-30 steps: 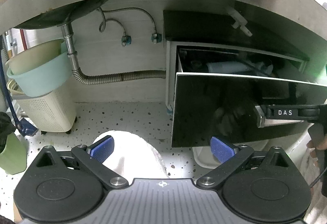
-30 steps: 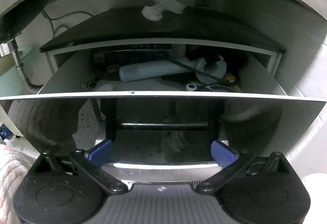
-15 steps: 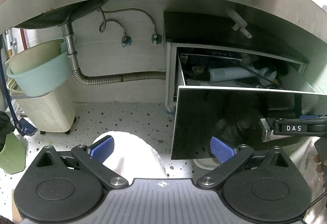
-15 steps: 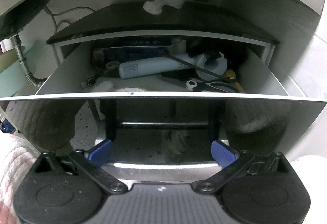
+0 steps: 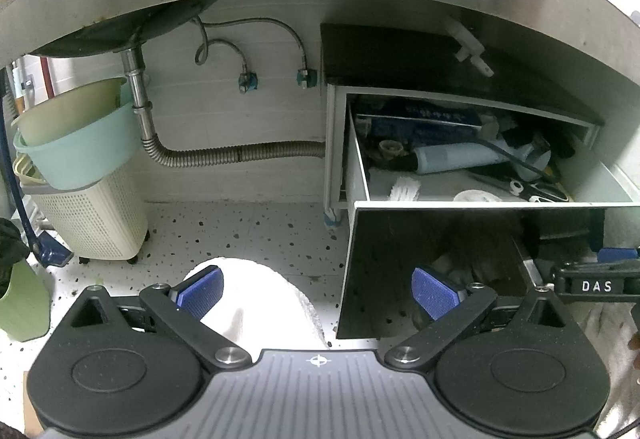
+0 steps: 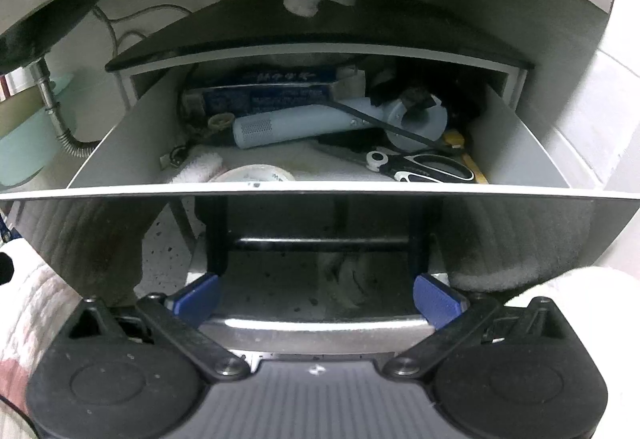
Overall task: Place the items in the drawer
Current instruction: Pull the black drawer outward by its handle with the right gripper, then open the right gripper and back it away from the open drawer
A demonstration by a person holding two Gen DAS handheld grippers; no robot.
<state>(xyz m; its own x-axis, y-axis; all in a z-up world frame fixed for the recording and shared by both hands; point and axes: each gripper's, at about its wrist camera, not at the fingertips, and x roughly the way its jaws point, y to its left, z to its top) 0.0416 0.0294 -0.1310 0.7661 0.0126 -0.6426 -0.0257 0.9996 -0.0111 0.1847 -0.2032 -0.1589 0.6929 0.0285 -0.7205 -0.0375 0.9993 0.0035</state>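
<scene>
Since a second ago we have seen the drawer [image 5: 472, 195] slide a good way farther out of its cabinet, so that much more of its inside shows.

From the left wrist, our left tool [image 5: 318, 289] hangs with its blue pads spread wide and nothing between them, above the speckled floor [image 5: 256, 231] and a white-clad knee [image 5: 256, 295]. It is beside the drawer's glossy black front [image 5: 420, 263]. At the far right edge the right tool [image 5: 592, 279] sits at the drawer's metal handle [image 5: 528, 267].

From the right wrist, the right tool [image 6: 318, 297] has its pads spread either side of the handle bar [image 6: 316, 325], which lies just below and between them; they straddle it rather than pinch it. Beyond the front panel the drawer lies open and already holds a pale blue hair dryer [image 6: 304, 127], black-handled scissors [image 6: 424, 165], a roll of tape [image 6: 256, 173], a white brush [image 6: 200, 167] and a blue box [image 6: 276, 95].

We judge the step in hand to be moving the drawer by its handle. Neither tool carries an item, and we cannot tell whether the things inside are the task's own, so this could be opening to load or the state just after loading.
</scene>
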